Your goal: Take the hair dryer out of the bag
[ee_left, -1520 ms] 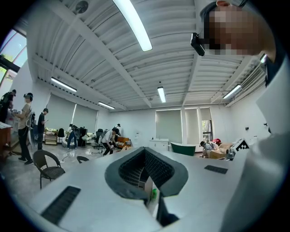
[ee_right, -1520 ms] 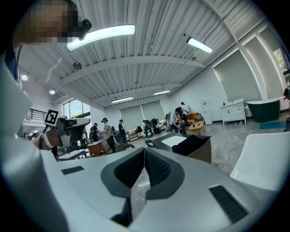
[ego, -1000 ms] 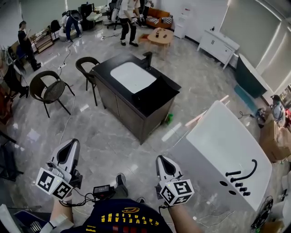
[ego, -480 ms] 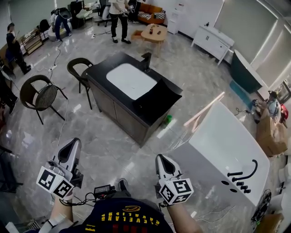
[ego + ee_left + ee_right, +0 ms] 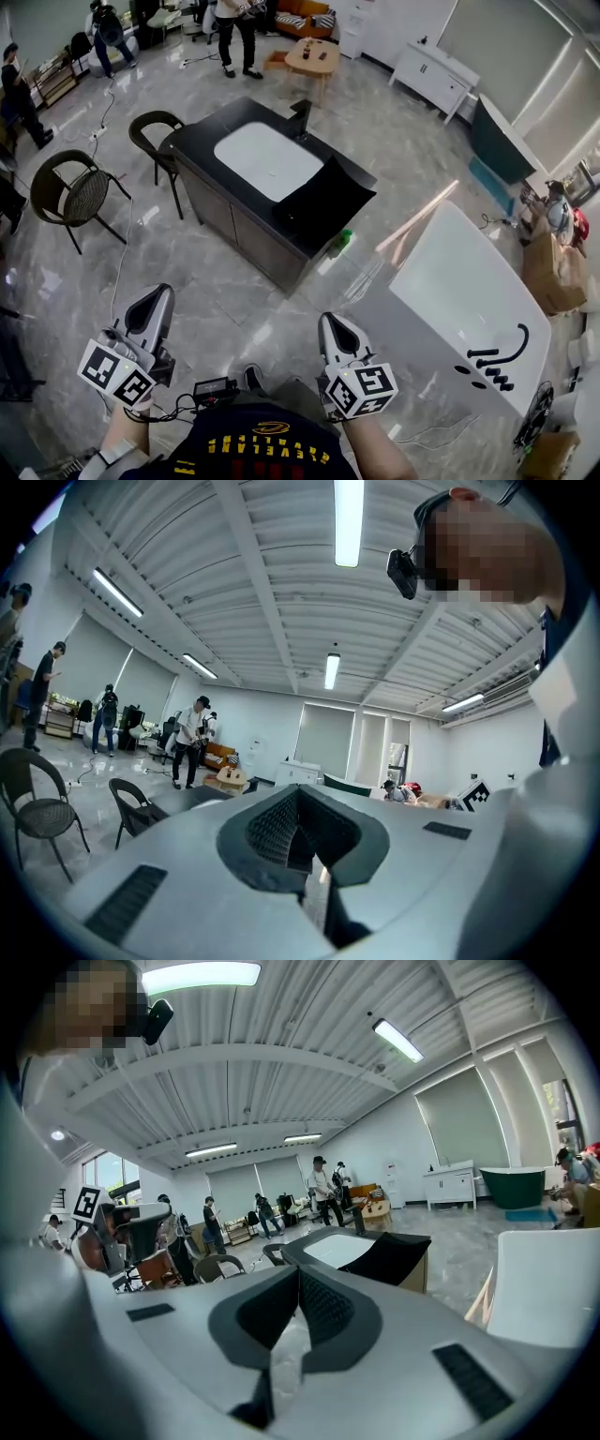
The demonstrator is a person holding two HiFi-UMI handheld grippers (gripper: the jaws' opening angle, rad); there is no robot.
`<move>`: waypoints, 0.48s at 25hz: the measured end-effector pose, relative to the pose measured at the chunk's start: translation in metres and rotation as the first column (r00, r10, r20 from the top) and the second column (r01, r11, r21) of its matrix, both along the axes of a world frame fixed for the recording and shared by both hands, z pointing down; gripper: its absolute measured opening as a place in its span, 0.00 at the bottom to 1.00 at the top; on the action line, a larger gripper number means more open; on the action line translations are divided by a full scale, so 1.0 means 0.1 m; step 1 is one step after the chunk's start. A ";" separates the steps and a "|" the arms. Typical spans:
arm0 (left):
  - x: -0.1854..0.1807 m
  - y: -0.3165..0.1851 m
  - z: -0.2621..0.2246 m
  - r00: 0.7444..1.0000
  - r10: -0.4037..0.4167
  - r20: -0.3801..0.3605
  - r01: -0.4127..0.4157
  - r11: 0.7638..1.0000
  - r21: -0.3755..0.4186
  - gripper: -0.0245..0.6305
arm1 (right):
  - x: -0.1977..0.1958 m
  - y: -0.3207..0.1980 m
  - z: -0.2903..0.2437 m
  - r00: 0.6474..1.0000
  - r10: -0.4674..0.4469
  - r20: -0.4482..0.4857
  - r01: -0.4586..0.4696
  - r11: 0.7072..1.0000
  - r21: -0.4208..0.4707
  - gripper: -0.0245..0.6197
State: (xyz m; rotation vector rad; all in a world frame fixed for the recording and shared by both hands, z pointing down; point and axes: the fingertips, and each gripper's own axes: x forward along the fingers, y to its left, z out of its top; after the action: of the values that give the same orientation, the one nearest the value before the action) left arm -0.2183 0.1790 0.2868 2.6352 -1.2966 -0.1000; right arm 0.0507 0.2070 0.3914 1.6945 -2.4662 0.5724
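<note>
Task's thing: a soft black bag [image 5: 323, 197], slumped and creased, with its near edge raised in a peak.
Where it lies: on the near right end of a dark counter with a black top [image 5: 197, 142], just beside the white oval basin [image 5: 267, 161] set into that top. A black tap [image 5: 302, 117] stands at the far edge.
Hair dryer: I cannot tell from any view where it is.
Left gripper [image 5: 157, 300]: jaws pressed fully together with nothing between them. It is held low, well apart from the counter.
Right gripper [image 5: 331, 325]: jaws likewise closed on themselves and empty, pointing towards the counter and bag.
Change since a second ago: the counter and bag look slightly larger in the head view. The far end of the room has slid towards the top edge, and the white bathtub [image 5: 459, 281] has come further into frame. Both grippers keep their place low in the frame, closed as before.
Count: two grippers, one bag, one counter, one bathtub and two dark round-backed chairs [image 5: 75, 192] [image 5: 152, 131] left of the counter.
</note>
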 end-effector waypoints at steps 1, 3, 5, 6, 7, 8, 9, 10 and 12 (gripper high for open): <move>0.02 -0.03 0.04 1.000 0.004 -0.002 -0.004 1.000 -0.007 0.04 | 0.00 -0.01 0.01 1.000 0.001 -0.001 -0.001 1.000 -0.001 0.05; 0.06 -0.08 0.11 1.000 0.012 -0.003 -0.012 1.000 -0.023 0.04 | 0.01 -0.05 0.03 1.000 0.002 -0.001 -0.002 1.000 -0.003 0.05; 0.12 -0.15 0.18 1.000 0.019 0.006 -0.019 0.999 -0.036 0.04 | 0.03 -0.10 0.06 1.000 0.004 0.000 -0.004 1.000 -0.008 0.05; 0.16 -0.19 0.22 1.000 0.022 0.013 -0.022 0.999 -0.043 0.04 | 0.05 -0.14 0.09 1.000 0.004 0.002 -0.004 1.000 -0.011 0.05; 0.21 -0.24 0.26 1.000 0.025 0.019 -0.024 0.998 -0.050 0.04 | 0.07 -0.18 0.11 1.000 0.004 0.005 -0.004 1.000 -0.015 0.05; 0.27 -0.29 0.30 0.999 0.027 0.025 -0.026 0.998 -0.059 0.04 | 0.09 -0.23 0.14 1.000 0.004 0.009 -0.004 1.000 -0.018 0.05; 0.32 -0.35 0.35 0.999 0.030 0.031 -0.028 0.997 -0.067 0.04 | 0.10 -0.29 0.17 1.000 0.002 0.014 -0.002 1.000 -0.021 0.05; 0.38 -0.41 0.40 0.999 0.033 0.037 -0.030 0.997 -0.076 0.04 | 0.11 -0.36 0.20 1.000 -0.001 0.020 0.002 1.000 -0.023 0.05; 0.50 -0.51 0.48 0.998 0.036 0.051 -0.031 0.995 -0.091 0.04 | 0.12 -0.49 0.22 1.000 -0.012 0.029 0.013 1.000 -0.024 0.05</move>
State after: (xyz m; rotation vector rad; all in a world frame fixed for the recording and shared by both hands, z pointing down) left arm -0.1687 0.1281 0.3352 2.5983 -1.2421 0.0321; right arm 0.0630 0.1577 0.4131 1.6726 -2.4775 0.6268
